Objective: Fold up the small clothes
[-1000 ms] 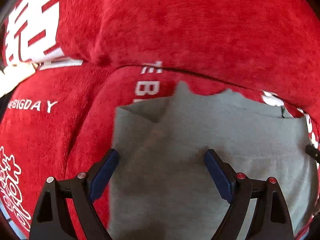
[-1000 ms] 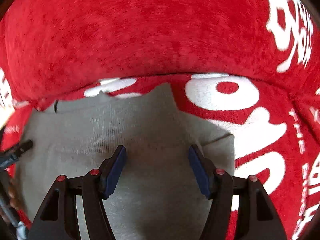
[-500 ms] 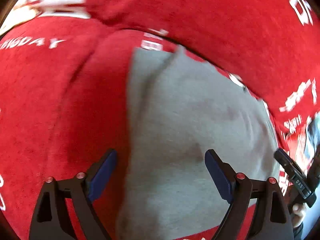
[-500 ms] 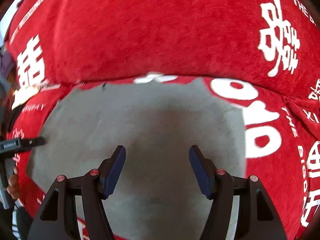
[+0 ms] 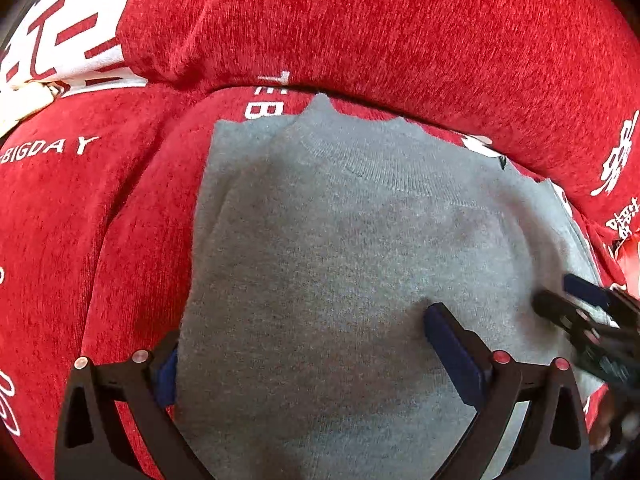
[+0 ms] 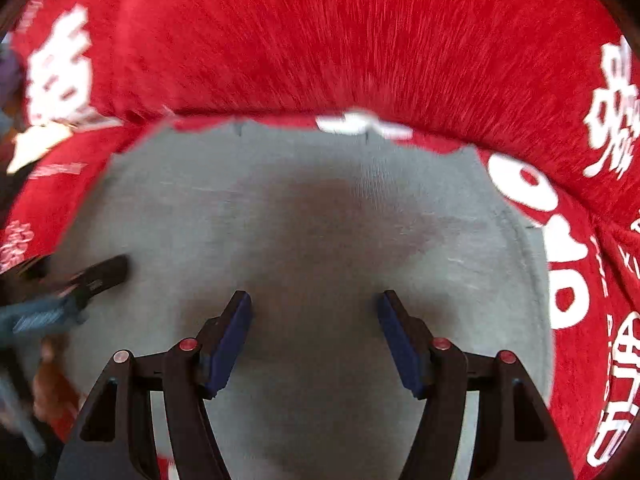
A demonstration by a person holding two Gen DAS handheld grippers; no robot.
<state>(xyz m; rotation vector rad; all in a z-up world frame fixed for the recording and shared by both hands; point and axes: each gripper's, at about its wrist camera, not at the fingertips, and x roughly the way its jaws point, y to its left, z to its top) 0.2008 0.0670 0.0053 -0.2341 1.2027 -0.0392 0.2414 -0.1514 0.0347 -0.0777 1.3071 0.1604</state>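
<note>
A small grey knit garment (image 5: pixel 340 248) lies folded flat on a red sofa seat; it also shows in the right wrist view (image 6: pixel 320 216). My left gripper (image 5: pixel 300 344) is open, low over the garment's near left part; its left finger is partly hidden under the cloth's edge. My right gripper (image 6: pixel 314 320) is open above the garment's near middle, holding nothing. The right gripper's tip (image 5: pixel 576 316) shows at the right edge of the left wrist view, and the left gripper's tip (image 6: pixel 96 276) at the left of the right wrist view.
The red sofa seat (image 5: pixel 80 220) has white lettering. Its red backrest (image 5: pixel 360 24) rises just behind the garment; it also fills the top of the right wrist view (image 6: pixel 320 40).
Both grippers have swung over the garment and dropped closer to it. The left gripper's left finger now sits at the cloth's left edge. The right view is motion-blurred.
</note>
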